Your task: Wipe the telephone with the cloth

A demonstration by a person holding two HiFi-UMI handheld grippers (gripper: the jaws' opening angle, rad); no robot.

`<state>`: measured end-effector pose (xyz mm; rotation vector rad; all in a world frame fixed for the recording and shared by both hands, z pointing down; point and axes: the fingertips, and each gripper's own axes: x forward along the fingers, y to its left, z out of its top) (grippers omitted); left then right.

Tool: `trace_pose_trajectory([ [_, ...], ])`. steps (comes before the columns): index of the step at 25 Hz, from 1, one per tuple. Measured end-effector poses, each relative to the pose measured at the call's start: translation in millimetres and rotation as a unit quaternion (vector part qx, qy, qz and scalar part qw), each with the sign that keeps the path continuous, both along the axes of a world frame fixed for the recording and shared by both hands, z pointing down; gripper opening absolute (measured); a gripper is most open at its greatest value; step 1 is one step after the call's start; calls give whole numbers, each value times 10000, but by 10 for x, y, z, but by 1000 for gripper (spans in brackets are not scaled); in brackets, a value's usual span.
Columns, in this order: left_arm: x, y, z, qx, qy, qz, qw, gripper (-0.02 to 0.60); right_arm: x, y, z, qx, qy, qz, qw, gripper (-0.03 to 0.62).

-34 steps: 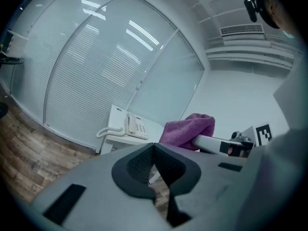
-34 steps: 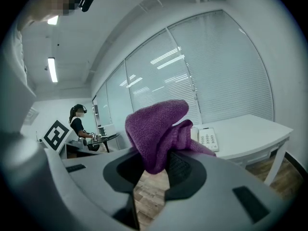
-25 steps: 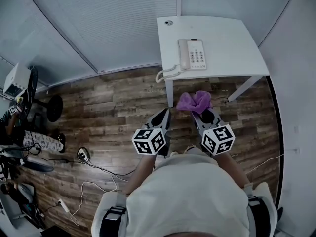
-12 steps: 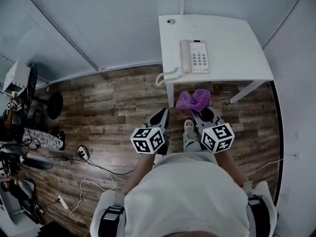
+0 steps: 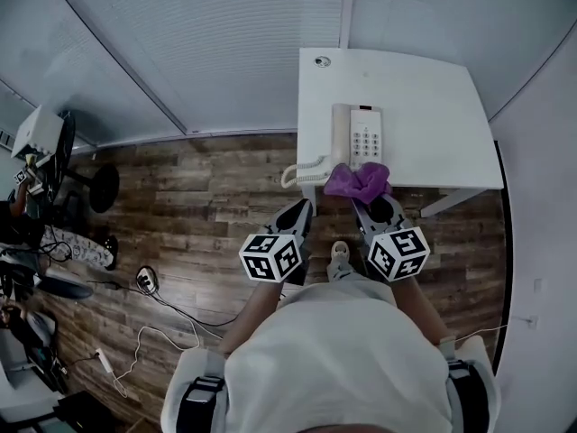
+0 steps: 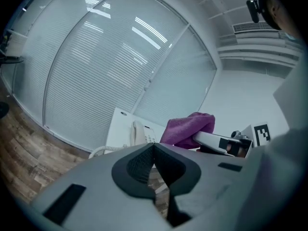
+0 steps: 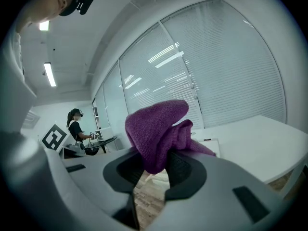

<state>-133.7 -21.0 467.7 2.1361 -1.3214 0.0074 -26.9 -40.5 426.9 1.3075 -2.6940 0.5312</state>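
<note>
Cloth [image 5: 358, 181]: purple, bunched, pinched between the fingers of the right gripper [image 7: 156, 160]; held at the near edge of the white bench [image 5: 424, 106], apparently ready for wiping.
Telephone [image 5: 358, 136]: flat on bench, just beyond cloth.
Left gripper [image 6: 154, 146]: fingers closed together, empty, idle alongside.

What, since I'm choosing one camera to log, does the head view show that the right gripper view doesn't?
Only the head view: the keypad of the telephone seen from above, and its coiled cord hanging off the table edge.
Only the right gripper view: the right hand-held gripper seen close up, its jaws clamped on the cloth, and the ceiling lights.
Both: the purple cloth, the white table and the blinds.
</note>
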Motion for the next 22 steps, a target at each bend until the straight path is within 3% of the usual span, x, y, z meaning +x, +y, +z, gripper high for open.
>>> trace_pose_trajectory([
  [22, 309, -1317, 141, -75, -121, -663, 9977, 20, 325, -1638, 175, 54, 138, -568, 9983, 117],
])
